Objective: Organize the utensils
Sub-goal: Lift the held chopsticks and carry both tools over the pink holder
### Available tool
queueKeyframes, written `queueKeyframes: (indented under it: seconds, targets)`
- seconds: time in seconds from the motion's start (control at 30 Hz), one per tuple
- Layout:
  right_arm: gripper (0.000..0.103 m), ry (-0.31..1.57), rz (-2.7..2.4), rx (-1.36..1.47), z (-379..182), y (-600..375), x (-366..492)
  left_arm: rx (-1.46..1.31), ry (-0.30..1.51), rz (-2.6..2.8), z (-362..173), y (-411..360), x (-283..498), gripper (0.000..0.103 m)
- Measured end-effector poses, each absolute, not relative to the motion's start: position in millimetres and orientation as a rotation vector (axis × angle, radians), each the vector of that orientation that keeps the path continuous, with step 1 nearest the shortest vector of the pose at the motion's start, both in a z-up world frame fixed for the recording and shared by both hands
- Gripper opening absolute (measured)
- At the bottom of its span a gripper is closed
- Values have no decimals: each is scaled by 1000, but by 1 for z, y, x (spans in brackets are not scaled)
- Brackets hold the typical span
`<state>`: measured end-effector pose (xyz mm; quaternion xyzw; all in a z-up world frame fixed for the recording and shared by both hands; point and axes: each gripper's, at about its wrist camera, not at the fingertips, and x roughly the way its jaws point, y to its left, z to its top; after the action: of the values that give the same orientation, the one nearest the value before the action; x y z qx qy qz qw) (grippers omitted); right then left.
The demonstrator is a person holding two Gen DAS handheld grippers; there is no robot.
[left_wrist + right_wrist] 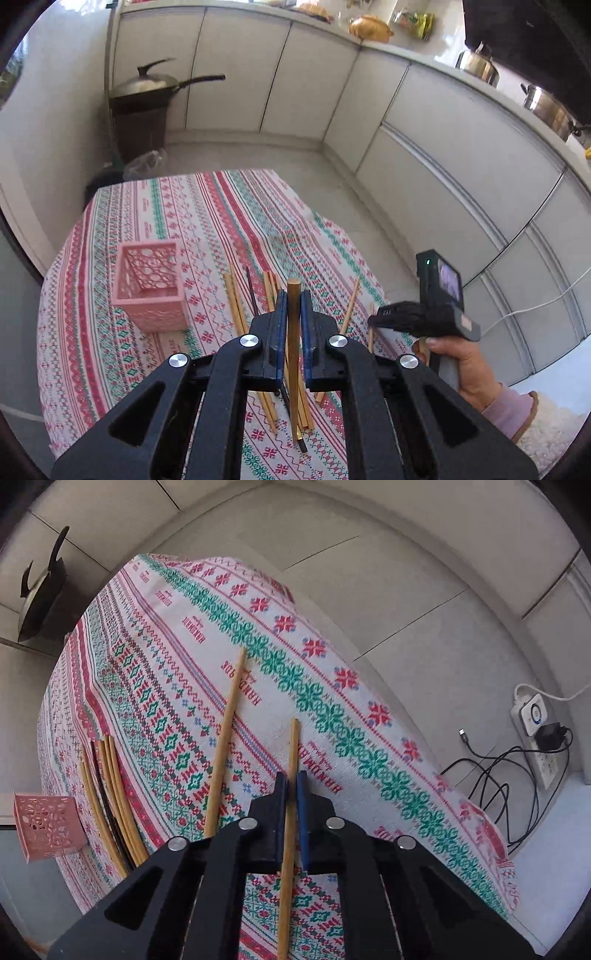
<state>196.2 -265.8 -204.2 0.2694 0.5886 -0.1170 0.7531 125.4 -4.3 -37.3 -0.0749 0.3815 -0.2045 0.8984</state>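
My left gripper (293, 295) is shut on a wooden chopstick (293, 347), held above the table with its blunt end poking up past the blue pads. A pink lattice holder (151, 284) stands upright and empty to the left of it. Several loose chopsticks (236, 299) lie on the cloth beneath. My right gripper (291, 779) is shut on another chopstick (293, 746) low over the cloth; a second chopstick (227, 731) lies just left of it. The right gripper (380, 319) also shows in the left wrist view, held by a hand at the table's right edge.
The round table wears a patterned red and green cloth (258, 653). A bundle of chopsticks (110, 794) and the pink holder (48, 827) sit far left in the right wrist view. A power strip with cables (535, 734) lies on the floor. A lidded wok (147, 85) rests on a bin.
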Motion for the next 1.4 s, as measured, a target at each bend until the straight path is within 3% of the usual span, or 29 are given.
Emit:
queueKeyframes:
  seconds: [0.17,0.43,0.7,0.9,1.37,1.4]
  targets:
    - [6,1195,-220,603,-174,-263,176,-222,741,-429,-19,19,120,6]
    - [6,820,-117,585,-32,-258,136,-328,600,-400,33,54,114,6]
    - [6,597,17,580,69,-230,147,-404,482,-273,74,107,120,6]
    - [6,575,115,581,86,-204,157,-398,448,-194,79,131,125,6]
    - [6,633,275,534,85,-136,171,-401,559,-103,28,152,172,7]
    - [6,643,281,523,84,-130,173,-393,574,-96,24,150,173,11]
